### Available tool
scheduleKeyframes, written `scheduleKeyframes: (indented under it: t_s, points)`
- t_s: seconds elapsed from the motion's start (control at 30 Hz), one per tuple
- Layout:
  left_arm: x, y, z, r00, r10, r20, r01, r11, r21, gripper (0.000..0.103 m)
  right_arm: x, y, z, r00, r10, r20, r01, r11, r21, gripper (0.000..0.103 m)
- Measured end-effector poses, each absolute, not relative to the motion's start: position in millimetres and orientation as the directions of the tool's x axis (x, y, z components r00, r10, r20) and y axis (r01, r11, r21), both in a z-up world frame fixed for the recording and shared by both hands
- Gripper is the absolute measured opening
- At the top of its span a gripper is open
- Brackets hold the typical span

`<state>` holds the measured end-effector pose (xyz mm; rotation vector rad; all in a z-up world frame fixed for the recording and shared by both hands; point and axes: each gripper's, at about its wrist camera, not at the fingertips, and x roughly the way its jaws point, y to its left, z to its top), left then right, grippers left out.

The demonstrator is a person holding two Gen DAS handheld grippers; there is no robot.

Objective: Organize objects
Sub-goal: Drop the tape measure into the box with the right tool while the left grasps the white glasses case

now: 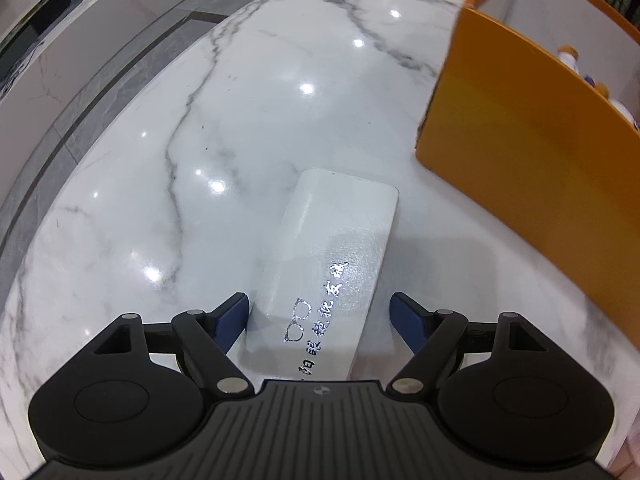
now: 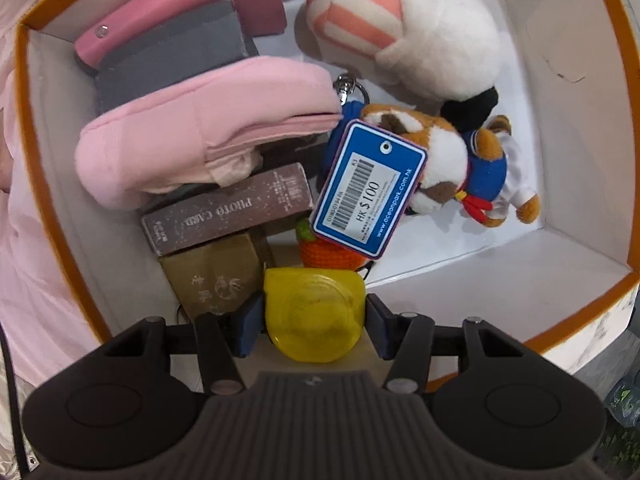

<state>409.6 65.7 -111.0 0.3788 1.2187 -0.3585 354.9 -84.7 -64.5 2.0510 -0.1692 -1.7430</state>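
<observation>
- White marble surface, shiny, with an orange box standing on it.
- Left gripper is spread wide around a white glasses case lying on the marble; pads look just clear of it.
- Right gripper is over the box, clamped on a yellow plastic toy, above books and plush toys.

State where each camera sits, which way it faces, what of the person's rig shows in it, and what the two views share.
Left wrist: sits on the left gripper, looking steeply down at a white glasses case on the marble table; both blue fingers flank it, open.
Right wrist: sits on the right gripper, looking down into the orange box of toys and cartons; its fingers clamp a yellow container; a pink sleeve shows outside the box.
Shared: the orange box.
</observation>
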Motion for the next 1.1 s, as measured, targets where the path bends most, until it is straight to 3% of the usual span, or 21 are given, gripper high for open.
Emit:
scheduleKeyframes:
  t_s: [0.47, 0.53, 0.67, 0.73, 0.9, 1.1]
  points:
    - [411, 71, -113, 0.336, -0.06, -0.94, 0.334, 0.941, 0.059, 0.085, 355, -64, -56, 0.161, -0.436, -0.886, 0.097, -0.886, 0.454, 0.062]
    - [407, 70, -112, 0.34, -0.058, -0.938, 0.329, 0.942, 0.061, 0.085, 352, -55, -54, 0.13, -0.452, -0.882, 0.047, -0.886, 0.461, 0.054]
    - [400, 71, -111, 0.359, -0.063, -0.931, 0.319, 0.946, 0.059, 0.085, 344, -44, -60, 0.124, -0.437, -0.891, -0.029, -0.899, 0.437, 0.049]
    - [397, 71, -110, 0.366, -0.064, -0.928, 0.318, 0.946, 0.06, 0.085, 341, -44, -66, 0.15, -0.429, -0.891, -0.033, -0.903, 0.429, 0.042]
    - [392, 69, -110, 0.368, -0.06, -0.928, 0.312, 0.948, 0.062, 0.085, 338, -52, -79, 0.203, -0.4, -0.894, -0.011, -0.914, 0.406, 0.035]
    - [381, 66, -109, 0.369, -0.051, -0.928, 0.306, 0.95, 0.069, 0.084, 339, -48, -73, 0.185, -0.394, -0.9, -0.034, -0.918, 0.395, 0.036]
